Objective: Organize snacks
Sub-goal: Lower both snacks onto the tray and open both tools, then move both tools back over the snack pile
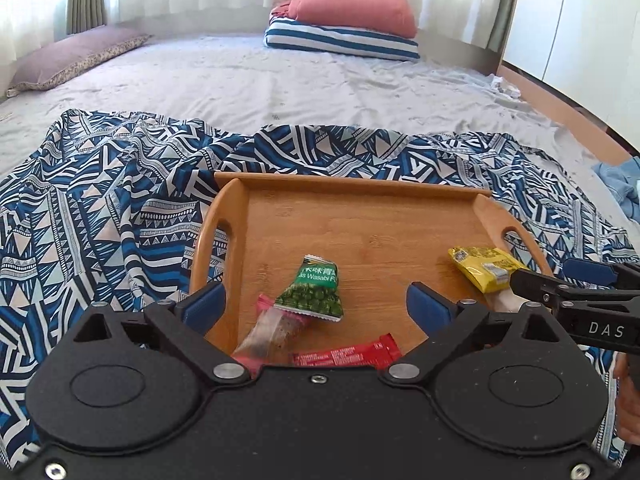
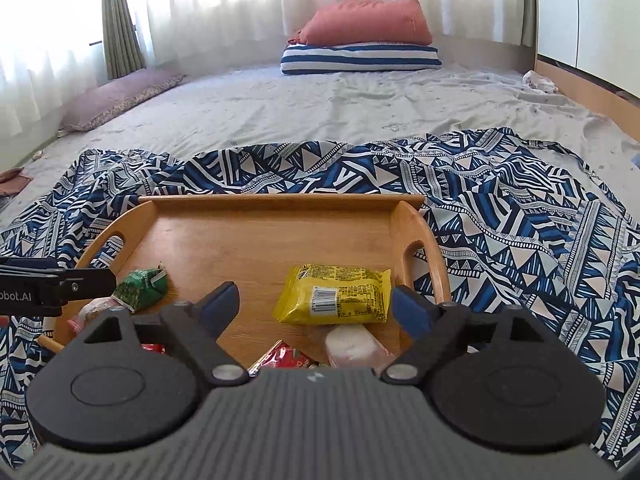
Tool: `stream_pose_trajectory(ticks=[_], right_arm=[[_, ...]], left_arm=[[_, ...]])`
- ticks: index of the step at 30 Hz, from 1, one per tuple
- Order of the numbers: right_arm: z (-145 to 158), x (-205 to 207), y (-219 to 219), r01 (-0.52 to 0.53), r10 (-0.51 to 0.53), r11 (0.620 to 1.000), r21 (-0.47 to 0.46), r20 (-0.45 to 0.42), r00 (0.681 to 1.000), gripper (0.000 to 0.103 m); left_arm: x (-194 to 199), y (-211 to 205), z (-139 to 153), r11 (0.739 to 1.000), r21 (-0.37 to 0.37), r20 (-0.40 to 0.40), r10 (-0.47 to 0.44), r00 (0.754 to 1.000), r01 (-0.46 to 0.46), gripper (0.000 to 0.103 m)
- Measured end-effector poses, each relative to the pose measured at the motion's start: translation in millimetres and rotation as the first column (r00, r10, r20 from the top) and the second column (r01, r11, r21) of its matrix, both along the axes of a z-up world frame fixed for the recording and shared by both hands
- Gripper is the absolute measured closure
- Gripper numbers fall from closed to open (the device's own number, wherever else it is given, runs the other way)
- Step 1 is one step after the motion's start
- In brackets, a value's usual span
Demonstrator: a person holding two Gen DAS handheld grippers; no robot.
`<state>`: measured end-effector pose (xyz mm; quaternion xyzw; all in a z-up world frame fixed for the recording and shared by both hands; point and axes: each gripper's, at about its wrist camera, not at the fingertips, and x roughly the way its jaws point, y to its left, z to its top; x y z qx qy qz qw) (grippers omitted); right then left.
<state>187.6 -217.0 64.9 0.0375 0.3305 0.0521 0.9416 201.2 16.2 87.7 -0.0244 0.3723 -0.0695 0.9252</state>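
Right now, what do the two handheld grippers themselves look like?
Both are matte black with blue pads on the fingers. The left gripper has a smooth black body with round discs and silver screws. The right gripper has a ribbed grey body. White lettering marks each gripper's side, seen from the other one's camera.

Daylight poured in through the sheer white curtains (image 2: 224, 8) at the far end of the room, so strongly that the fabric burned out to plain white in both views. The grey bedsheet (image 1: 248, 80) below them looked pale and washed. Nearer the cameras the light was soft and even; the wooden tray (image 2: 256, 240) carried only faint shadows under its packets. The black body of the left tool (image 1: 316, 304) stayed dark and dull. Both views bowed hard at the edges, with black corners. The pink-ended packet (image 1: 272, 328) beside the green wasabi pea packet (image 1: 316, 292) was smeared with blur.
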Motion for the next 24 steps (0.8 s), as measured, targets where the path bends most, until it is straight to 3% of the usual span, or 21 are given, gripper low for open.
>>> stream_pose_trajectory(ticks=[8,24], right_arm=[[12.6,-37.0,4.1,-0.037,0.038,0.999,-0.017,0.060,0.997,0.000],[9.2,-101.7,8.6,-0.062,0.066,0.997,-0.038,0.115,0.991,0.000]], left_arm=[[-41.6,1.3,10.9,1.000,-0.008,0.040,-0.028,0.999,0.029,0.002],[-110.0,3.2,5.8,0.999,-0.016,0.078,-0.040,0.996,0.041,0.000]])
